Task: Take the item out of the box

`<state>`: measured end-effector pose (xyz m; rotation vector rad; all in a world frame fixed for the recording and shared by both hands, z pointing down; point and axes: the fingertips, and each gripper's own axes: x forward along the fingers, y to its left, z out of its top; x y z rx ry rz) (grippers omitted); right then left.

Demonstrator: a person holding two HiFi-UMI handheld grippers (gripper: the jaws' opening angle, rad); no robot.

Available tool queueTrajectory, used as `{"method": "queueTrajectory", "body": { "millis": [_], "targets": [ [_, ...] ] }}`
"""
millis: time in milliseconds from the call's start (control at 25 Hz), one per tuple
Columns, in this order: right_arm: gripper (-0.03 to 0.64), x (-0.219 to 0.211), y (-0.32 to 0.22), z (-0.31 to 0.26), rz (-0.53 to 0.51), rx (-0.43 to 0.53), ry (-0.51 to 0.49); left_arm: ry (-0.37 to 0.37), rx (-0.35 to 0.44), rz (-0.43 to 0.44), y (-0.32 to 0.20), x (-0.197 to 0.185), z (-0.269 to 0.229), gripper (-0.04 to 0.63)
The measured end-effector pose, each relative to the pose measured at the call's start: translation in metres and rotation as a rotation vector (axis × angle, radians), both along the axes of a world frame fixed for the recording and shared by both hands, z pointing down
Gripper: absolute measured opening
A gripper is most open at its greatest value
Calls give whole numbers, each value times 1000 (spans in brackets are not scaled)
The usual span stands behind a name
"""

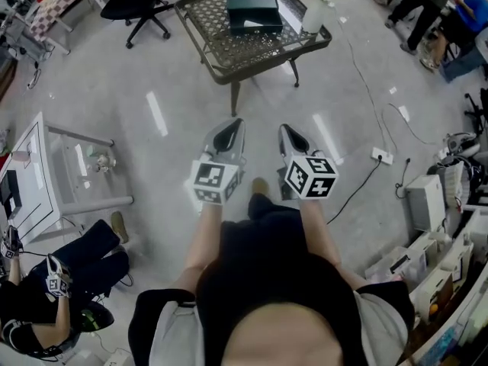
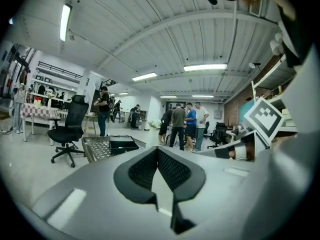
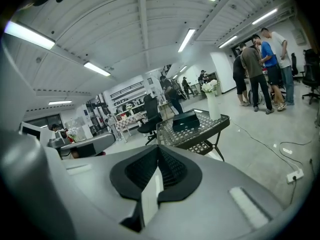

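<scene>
- The box (image 1: 254, 11) is dark, nearly black, flat and rectangular, with a pale strip along its near edge.
- It lies flat on the metal mesh table (image 1: 229, 48) at the far end of the scene, about midway between the table's left and right edges and in its far half.
- It sits slightly askew to the table's edges.
- Whether its lid is open, and what it holds, cannot be made out.

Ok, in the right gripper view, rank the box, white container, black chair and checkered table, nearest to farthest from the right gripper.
1. Box, on the mesh table straight ahead; the white container at that table's right corner is too close to call against it.
2. Black chair, behind the table, to the left.
3. Checkered table, beyond the chair, farthest left.
</scene>
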<state>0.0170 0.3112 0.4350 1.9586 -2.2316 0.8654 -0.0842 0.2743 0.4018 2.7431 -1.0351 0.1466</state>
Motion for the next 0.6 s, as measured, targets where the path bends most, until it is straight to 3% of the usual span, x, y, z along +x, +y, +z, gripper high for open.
{"method": "queueTrajectory", "body": {
  "millis": [600],
  "targets": [
    [2,13,-59,-1,-105,20,32,23,36,-72,-48,17,1,8]
  ]
}}
